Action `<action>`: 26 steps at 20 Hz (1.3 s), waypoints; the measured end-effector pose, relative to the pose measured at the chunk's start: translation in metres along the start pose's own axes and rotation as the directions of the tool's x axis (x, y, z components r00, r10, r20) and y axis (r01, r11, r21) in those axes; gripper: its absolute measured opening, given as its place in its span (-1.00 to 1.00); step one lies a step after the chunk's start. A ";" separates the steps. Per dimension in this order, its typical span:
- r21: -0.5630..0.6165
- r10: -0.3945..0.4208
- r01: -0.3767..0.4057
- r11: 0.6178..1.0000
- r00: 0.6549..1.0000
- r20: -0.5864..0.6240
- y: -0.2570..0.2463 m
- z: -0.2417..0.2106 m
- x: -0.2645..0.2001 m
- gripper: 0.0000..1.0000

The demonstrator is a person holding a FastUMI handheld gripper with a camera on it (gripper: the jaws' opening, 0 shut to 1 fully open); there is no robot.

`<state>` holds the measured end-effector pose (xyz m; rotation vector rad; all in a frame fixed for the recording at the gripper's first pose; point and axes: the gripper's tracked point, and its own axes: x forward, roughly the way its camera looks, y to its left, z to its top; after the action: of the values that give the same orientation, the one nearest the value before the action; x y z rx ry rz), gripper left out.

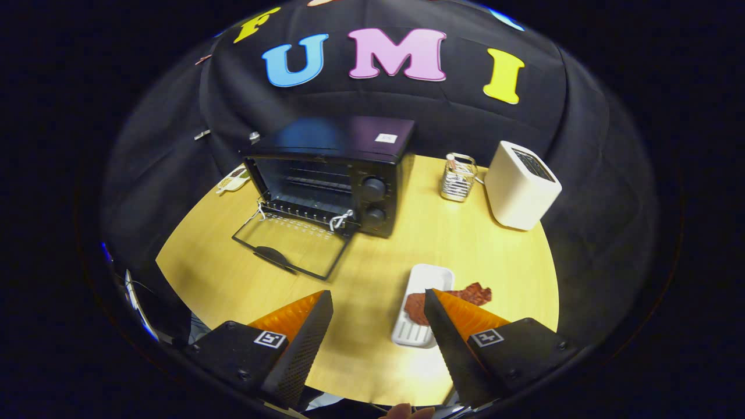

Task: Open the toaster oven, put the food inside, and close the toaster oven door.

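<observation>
A black toaster oven [334,174] stands at the far side of the round wooden table [233,273], its glass door [291,244] folded down flat toward me. The wire rack inside shows. A white ridged tray [422,288] lies close ahead of the right finger, holding a reddish-brown piece of meat [414,305]; a second piece [474,294] lies partly off the tray on the table. My gripper [378,299] hovers above the table's near part, open, with only bare tabletop between its fingers. The right fingertip [433,302] overlaps the tray and meat in view.
A white pop-up toaster [521,186] stands at the far right, with a metal wire holder [458,177] beside it. A small flat item [233,179] lies left of the oven at the table's edge. A fingertip of the person [404,412] shows under the gripper.
</observation>
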<state>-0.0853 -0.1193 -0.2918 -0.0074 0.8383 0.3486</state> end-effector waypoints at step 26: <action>0.281 0.308 -0.242 0.929 0.924 -0.224 -0.085 -0.032 0.054 -0.73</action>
<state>-0.0492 -0.1878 -0.3634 0.3089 1.1495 0.5147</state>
